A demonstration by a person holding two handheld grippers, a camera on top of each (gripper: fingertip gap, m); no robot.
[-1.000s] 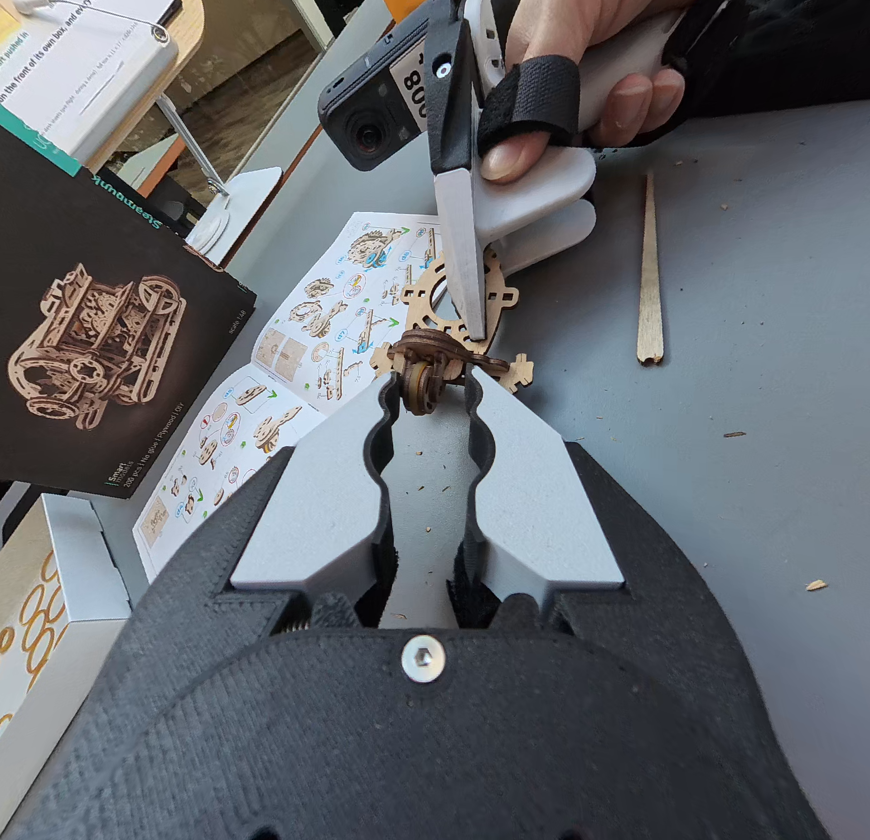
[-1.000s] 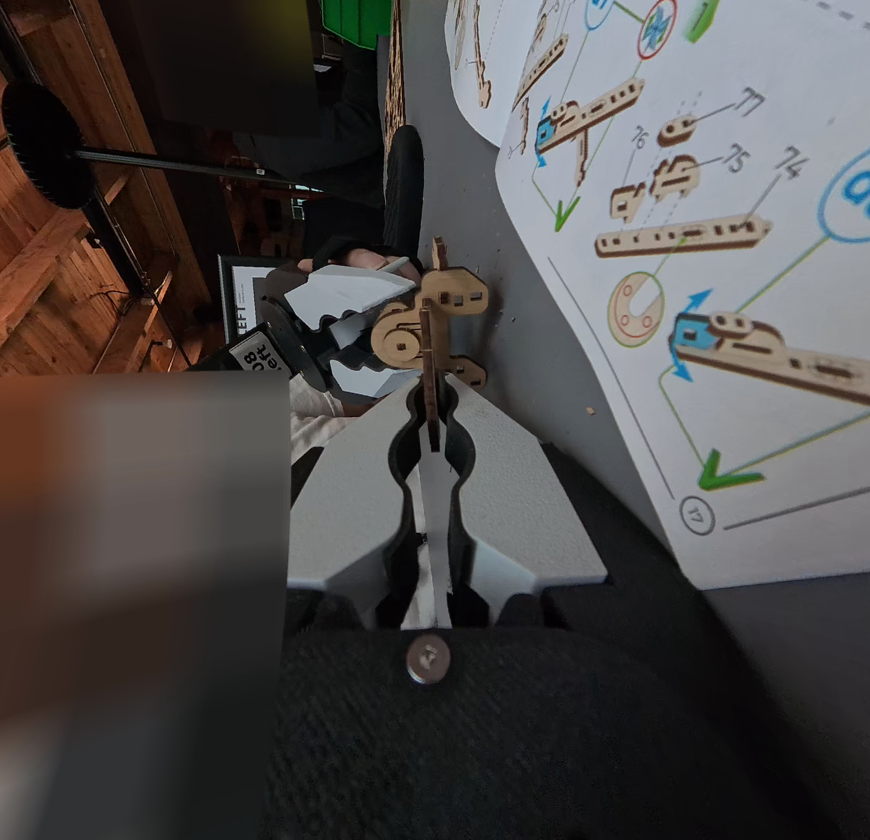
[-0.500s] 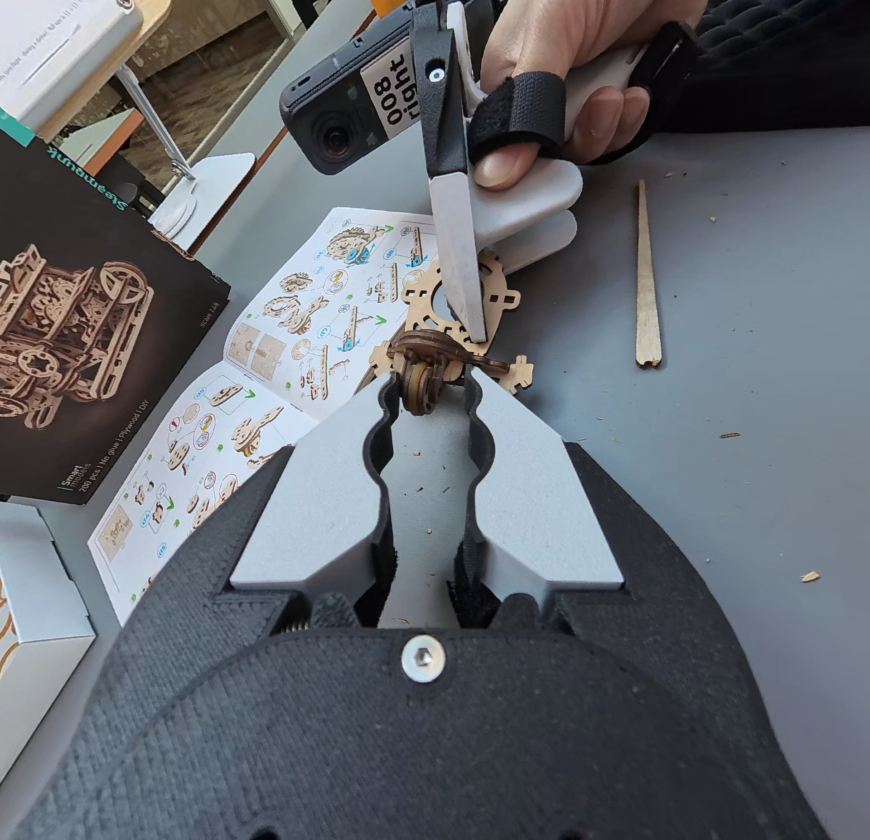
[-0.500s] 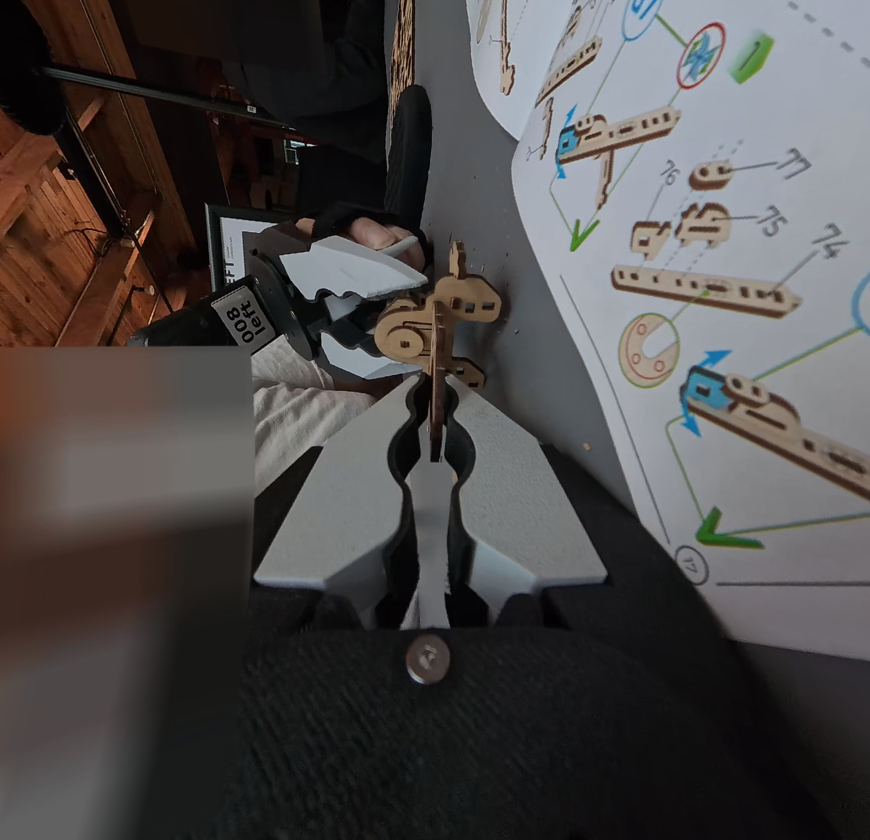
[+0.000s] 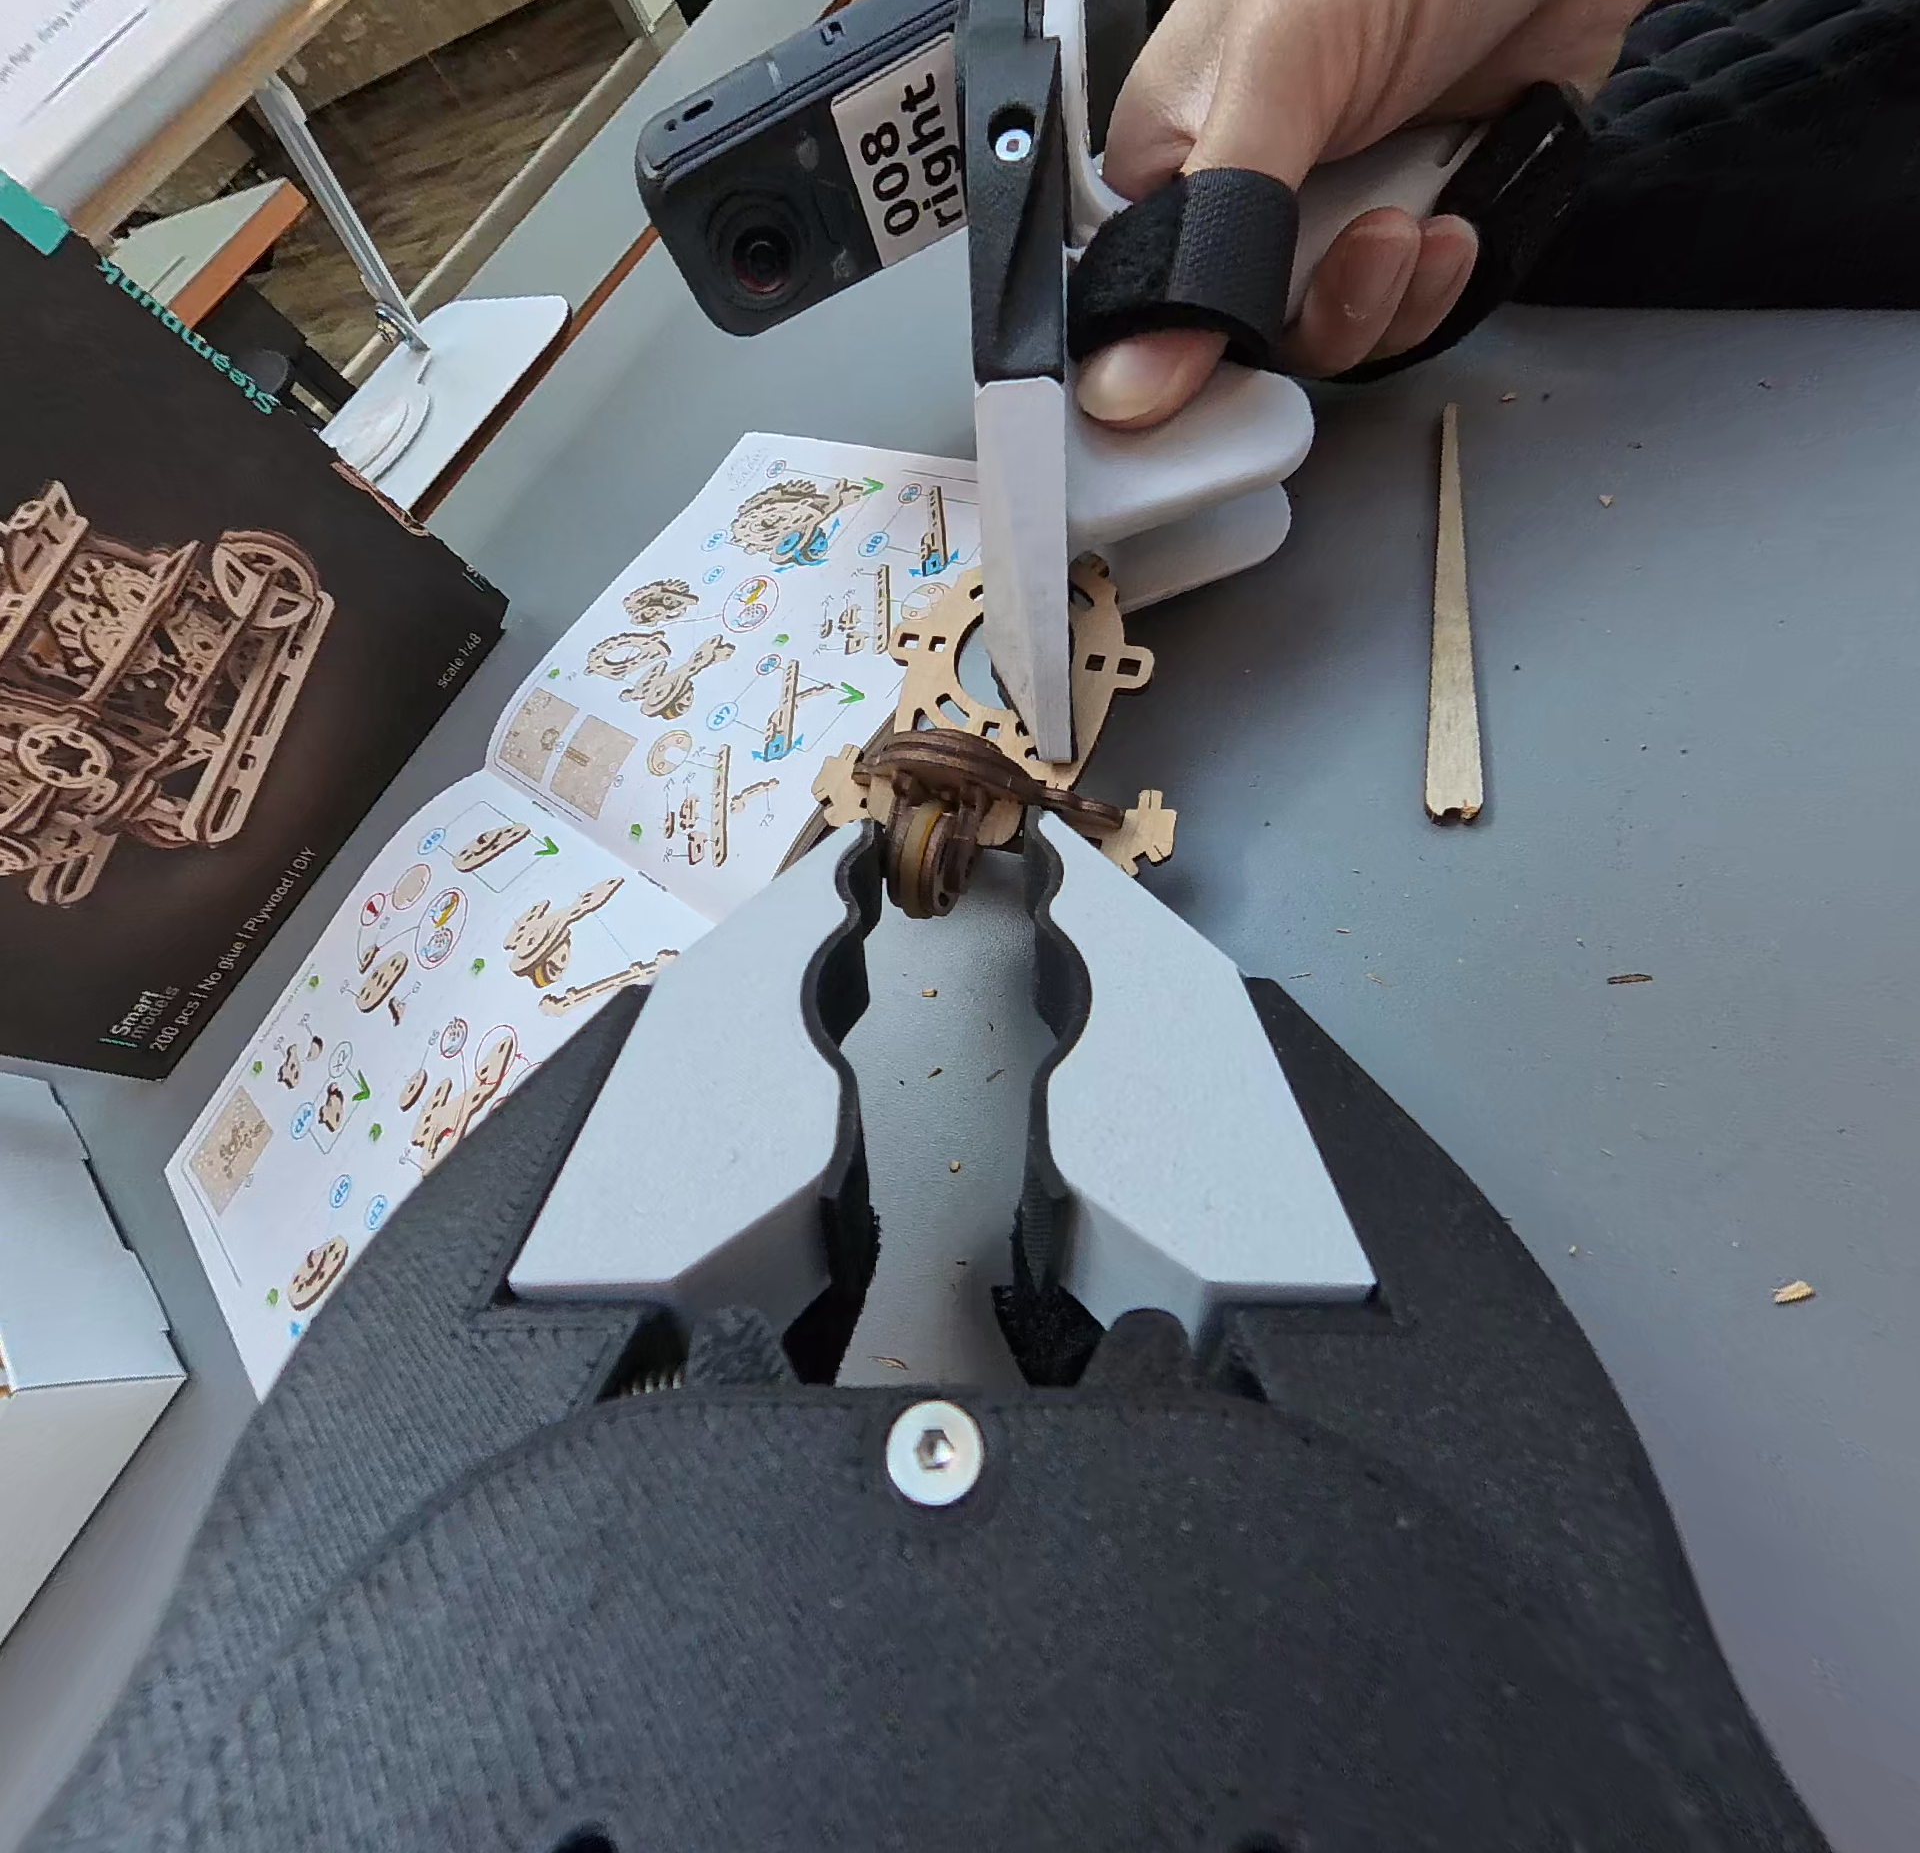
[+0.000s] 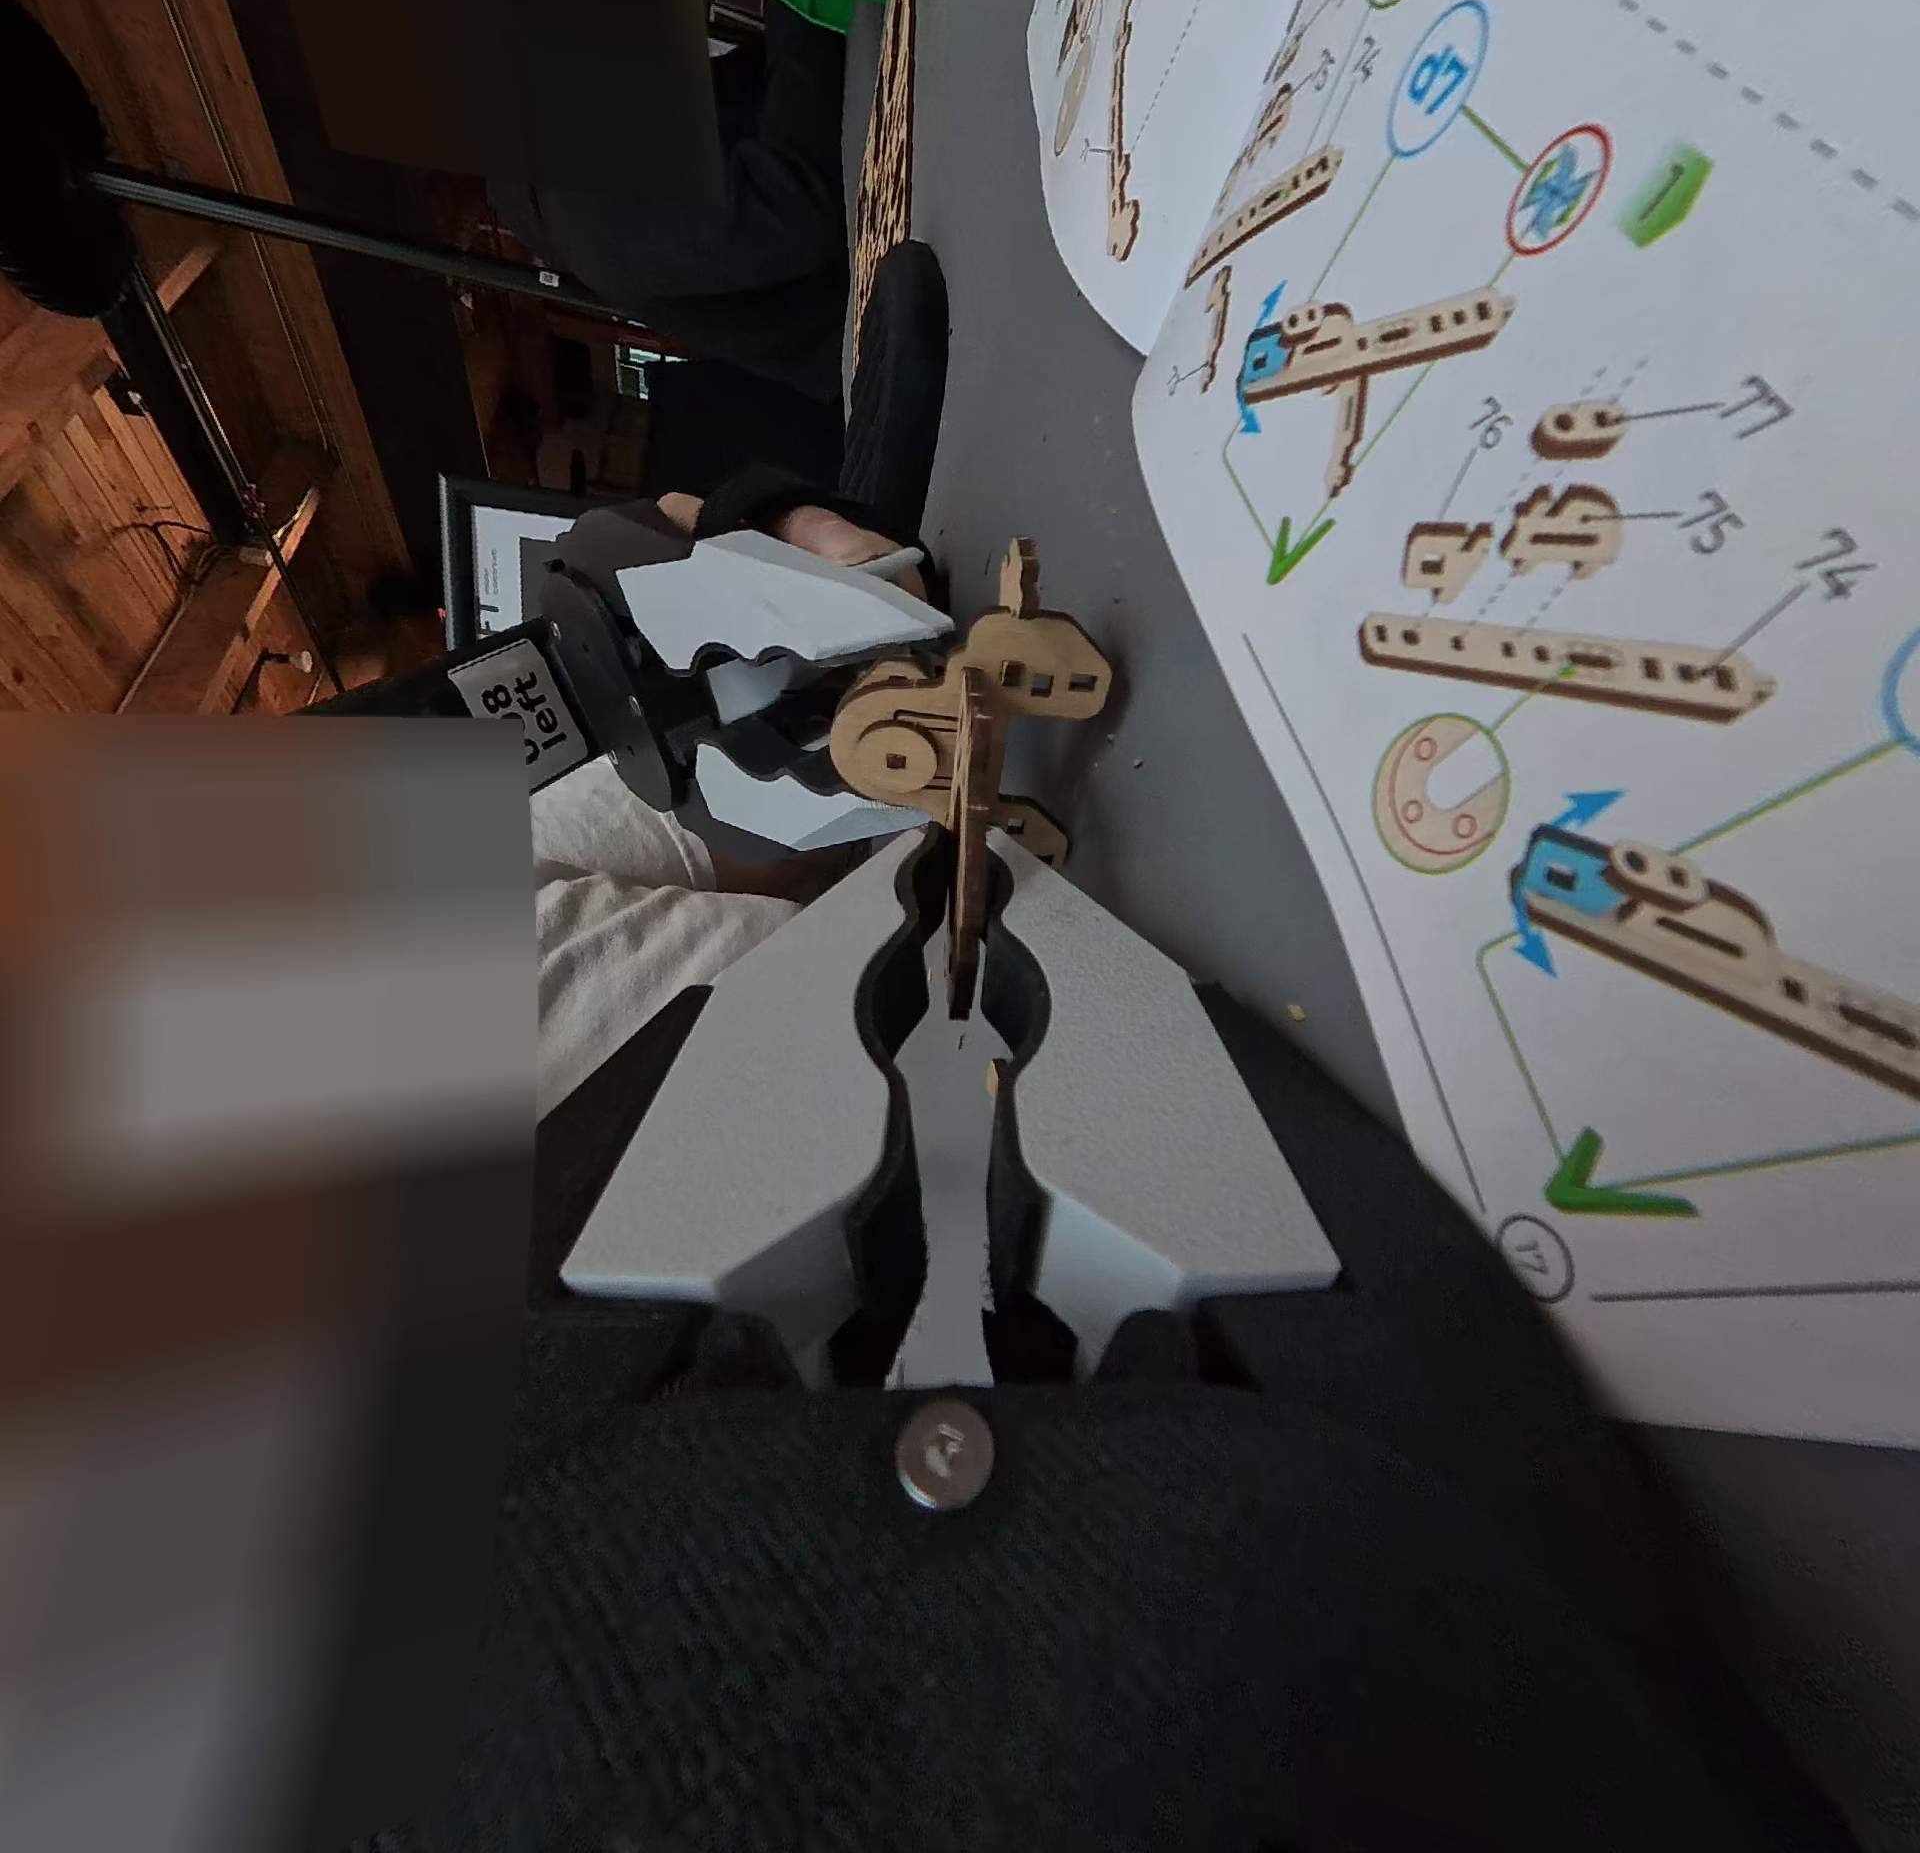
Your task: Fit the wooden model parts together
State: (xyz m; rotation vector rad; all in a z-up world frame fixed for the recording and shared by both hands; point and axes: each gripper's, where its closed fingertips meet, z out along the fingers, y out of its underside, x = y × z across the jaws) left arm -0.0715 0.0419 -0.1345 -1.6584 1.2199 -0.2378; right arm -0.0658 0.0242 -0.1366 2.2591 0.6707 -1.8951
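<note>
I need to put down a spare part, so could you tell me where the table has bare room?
Bare grey table lies right of the left tongs, below the wooden stick. The left is crowded: instruction sheet, black box.

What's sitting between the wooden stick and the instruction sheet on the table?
In the left wrist view, the wooden model parts and the right gripper clamped on the flat plate lie between the wooden stick and the instruction sheet; otherwise, grey table with wood crumbs.

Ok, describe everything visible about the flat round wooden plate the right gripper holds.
The wooden plate is pale, laser-cut plywood: a ring with a round centre hole, small square slots and tabs around its rim. It stands on edge above the grey table, pinched between the right gripper jaws, meeting the small wooden assembly at the left gripper.
</note>
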